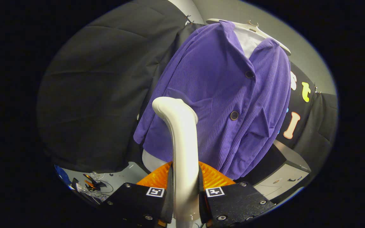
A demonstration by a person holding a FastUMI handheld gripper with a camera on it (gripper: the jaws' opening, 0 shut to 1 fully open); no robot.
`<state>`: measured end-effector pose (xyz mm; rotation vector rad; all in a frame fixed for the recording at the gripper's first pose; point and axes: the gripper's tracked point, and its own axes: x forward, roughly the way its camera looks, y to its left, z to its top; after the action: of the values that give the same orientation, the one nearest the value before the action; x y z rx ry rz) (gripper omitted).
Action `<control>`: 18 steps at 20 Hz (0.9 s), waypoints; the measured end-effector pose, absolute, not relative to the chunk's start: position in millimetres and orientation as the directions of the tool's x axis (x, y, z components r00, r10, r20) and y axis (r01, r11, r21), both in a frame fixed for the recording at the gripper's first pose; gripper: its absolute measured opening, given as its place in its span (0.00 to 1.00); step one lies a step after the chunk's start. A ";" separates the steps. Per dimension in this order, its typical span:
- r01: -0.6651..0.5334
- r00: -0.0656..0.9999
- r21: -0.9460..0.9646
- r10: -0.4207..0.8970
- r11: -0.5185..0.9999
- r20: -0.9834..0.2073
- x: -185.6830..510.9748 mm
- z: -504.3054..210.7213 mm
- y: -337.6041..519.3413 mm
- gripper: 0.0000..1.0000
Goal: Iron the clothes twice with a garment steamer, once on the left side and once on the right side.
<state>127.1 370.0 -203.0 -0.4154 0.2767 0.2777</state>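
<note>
A purple corduroy jacket (220, 104) with dark buttons hangs on a white hanger (258, 30) over a white inner garment (249, 41). My gripper (185, 193) is shut on the white handle of the garment steamer (182, 142), which rises between the fingers and bends toward the cloth. The steamer's head (169, 106) sits at the jacket's left front panel, near a chest pocket. Whether the head touches the fabric cannot be told.
Black cloth (100, 95) hangs to the left of the jacket. A grey cabinet (284, 171) stands below right of the jacket. Cables and small tools (90, 185) lie on the surface down at the left. A white rounded base (152, 160) shows under the jacket's hem.
</note>
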 end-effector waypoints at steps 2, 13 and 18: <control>-0.334 0.914 -0.336 0.216 0.881 -0.344 121.8 -212.8 370.5 0.33; -0.343 0.847 -0.074 0.274 0.937 -0.455 21.4 -211.3 275.0 0.33; -0.247 0.899 0.015 0.235 0.969 -0.369 -6.2 -156.4 193.3 0.33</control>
<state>-6.2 193.3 -156.4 -0.0326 0.3782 0.2497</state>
